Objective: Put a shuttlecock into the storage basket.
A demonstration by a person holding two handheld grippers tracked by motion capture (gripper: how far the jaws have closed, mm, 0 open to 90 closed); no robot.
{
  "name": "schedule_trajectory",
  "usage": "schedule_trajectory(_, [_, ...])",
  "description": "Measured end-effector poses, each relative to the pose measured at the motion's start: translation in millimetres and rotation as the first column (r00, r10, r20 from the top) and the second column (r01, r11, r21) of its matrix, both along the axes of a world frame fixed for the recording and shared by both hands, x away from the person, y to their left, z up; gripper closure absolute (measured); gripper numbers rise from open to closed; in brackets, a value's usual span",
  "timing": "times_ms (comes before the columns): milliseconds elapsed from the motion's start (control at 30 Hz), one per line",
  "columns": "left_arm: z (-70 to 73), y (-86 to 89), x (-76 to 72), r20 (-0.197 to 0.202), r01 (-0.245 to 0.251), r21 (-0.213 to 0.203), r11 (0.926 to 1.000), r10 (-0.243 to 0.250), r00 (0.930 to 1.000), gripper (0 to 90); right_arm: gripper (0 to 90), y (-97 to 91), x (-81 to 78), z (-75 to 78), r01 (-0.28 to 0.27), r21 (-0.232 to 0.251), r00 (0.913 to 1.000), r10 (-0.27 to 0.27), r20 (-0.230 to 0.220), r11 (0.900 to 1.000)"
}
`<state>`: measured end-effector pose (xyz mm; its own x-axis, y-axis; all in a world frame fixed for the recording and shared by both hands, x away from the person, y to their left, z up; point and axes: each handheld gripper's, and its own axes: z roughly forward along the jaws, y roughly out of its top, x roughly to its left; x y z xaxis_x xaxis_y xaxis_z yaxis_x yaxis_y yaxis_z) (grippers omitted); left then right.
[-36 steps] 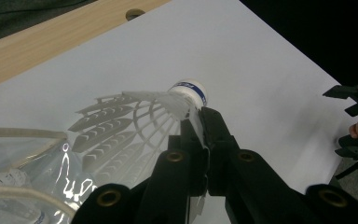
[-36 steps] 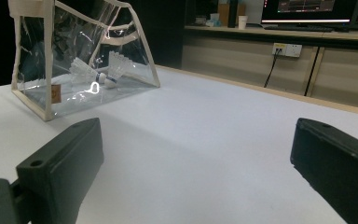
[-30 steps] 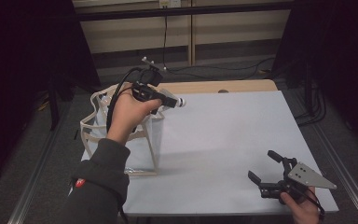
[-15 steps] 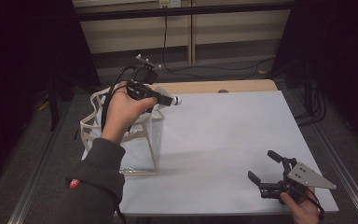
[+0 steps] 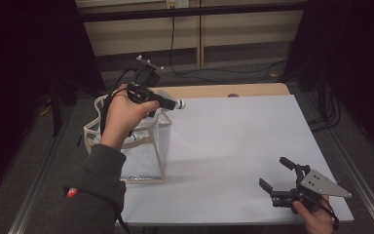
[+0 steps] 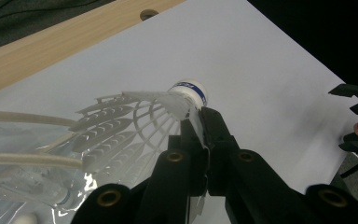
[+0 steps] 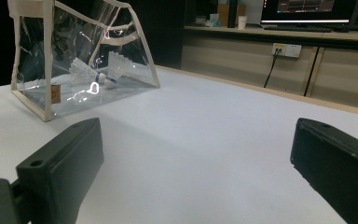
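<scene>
The shuttlecock [image 6: 168, 105] is a lacy white skirt of plastic vanes running to a rounded white cork with a blue band. The left gripper [image 6: 200, 116] has its black jaws pinched tight on the skirt just behind the cork, holding it in the air above the bag [image 5: 141, 161], cork pointing out over the table [image 5: 233, 146]. The bag is clear, glossy plastic with cream fabric edging and handles, standing at the table's left edge; through its wall, in the right gripper view, two more shuttlecocks [image 7: 98, 70] lie on the bottom. The table top is smooth and pale, with a bare wooden strip along the far side.

Compared with a second ago, the left hand [image 5: 124, 114] sits slightly higher and further back; the shuttlecock remains gripped. The right gripper [image 5: 280, 178] has not moved: it rests near the front right corner, jaws spread wide with nothing between them.

The whole middle of the table lies open between bag and right gripper.
</scene>
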<state>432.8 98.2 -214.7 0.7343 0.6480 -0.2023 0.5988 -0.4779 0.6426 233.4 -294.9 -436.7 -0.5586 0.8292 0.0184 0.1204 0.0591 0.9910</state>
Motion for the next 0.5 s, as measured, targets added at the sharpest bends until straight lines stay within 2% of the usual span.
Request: schedule_trajectory(500, [6.4,10.1,-0.7,0.002,-0.013,-0.009,0.9999,0.013,0.9999,89.3,2.3,0.2,0.0,0.0,-0.003,-0.003,1.0,0.003,0.001,1.0])
